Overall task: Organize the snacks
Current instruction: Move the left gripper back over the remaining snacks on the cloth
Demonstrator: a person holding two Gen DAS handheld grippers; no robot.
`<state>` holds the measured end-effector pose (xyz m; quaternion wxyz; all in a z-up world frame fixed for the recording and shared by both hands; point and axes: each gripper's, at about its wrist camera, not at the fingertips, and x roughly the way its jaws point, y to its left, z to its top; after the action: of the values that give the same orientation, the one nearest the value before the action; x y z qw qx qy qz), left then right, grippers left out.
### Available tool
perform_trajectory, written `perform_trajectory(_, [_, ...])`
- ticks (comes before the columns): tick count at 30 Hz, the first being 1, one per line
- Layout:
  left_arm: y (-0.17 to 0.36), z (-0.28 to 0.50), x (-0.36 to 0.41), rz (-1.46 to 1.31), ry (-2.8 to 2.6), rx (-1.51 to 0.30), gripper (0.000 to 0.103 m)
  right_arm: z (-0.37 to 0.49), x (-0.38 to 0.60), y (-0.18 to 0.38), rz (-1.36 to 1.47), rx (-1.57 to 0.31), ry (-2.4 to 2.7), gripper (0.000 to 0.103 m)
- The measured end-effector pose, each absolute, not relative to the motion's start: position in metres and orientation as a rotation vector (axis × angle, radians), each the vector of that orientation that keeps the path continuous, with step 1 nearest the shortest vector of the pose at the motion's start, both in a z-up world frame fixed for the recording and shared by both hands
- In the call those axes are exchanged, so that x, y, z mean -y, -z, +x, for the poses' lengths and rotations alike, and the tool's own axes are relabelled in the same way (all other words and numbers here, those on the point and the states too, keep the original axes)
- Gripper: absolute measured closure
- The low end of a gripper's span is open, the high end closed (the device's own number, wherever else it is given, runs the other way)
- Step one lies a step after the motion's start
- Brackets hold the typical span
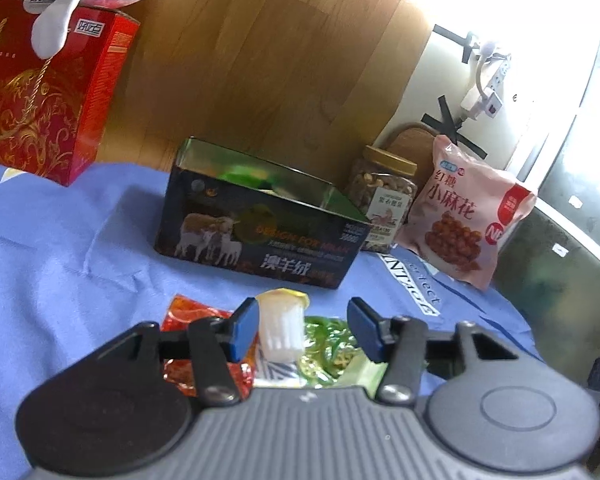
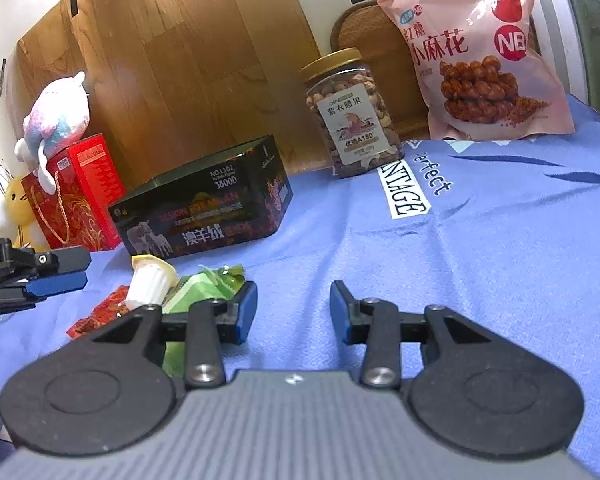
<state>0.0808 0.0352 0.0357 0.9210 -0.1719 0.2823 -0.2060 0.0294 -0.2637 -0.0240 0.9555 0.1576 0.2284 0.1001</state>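
Hovering low over the little heap of snacks, your left gripper (image 1: 302, 330) has its jaws spread wide around the white jelly cup (image 1: 282, 326). The cup lies tilted on the packets, its yellow lid pointing away from you. The left pad looks to be just beside or touching the cup's side while the right pad stands well clear, so nothing is pinched yet. That straddle makes sense: the cup is the topmost and stiffest thing in the pile, so it is probably the easiest to lift first.

Under it lie a red packet (image 1: 188, 314) and a green packet (image 1: 328, 344), both crinkly foil on the blue cloth (image 1: 80, 264) — likely slippery and flat, harder to pinch once the cup is gone.

The dark tin box (image 1: 260, 224) sits open just beyond the pile, and green shows inside it, so it looks like the place for these small snacks. Its near wall faces you, meaning the cup will have to go up and over.

Your right gripper (image 2: 293, 312) is spread too and carries nothing — it hangs over bare cloth just right of the pile, out of the left one's way.

The nut jar (image 2: 350, 114) and the pink bag (image 2: 484, 52) stand upright at the back against the wall, near each other and well apart from the pile.
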Motion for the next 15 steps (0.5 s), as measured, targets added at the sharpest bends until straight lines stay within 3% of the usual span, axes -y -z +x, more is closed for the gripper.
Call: perform_trajectory(15, [-0.036, 0.077, -0.019, -0.28, 0.404, -0.592, 0.058, 0.03, 0.264, 0.025, 0.336, -0.469, -0.23, 0.06])
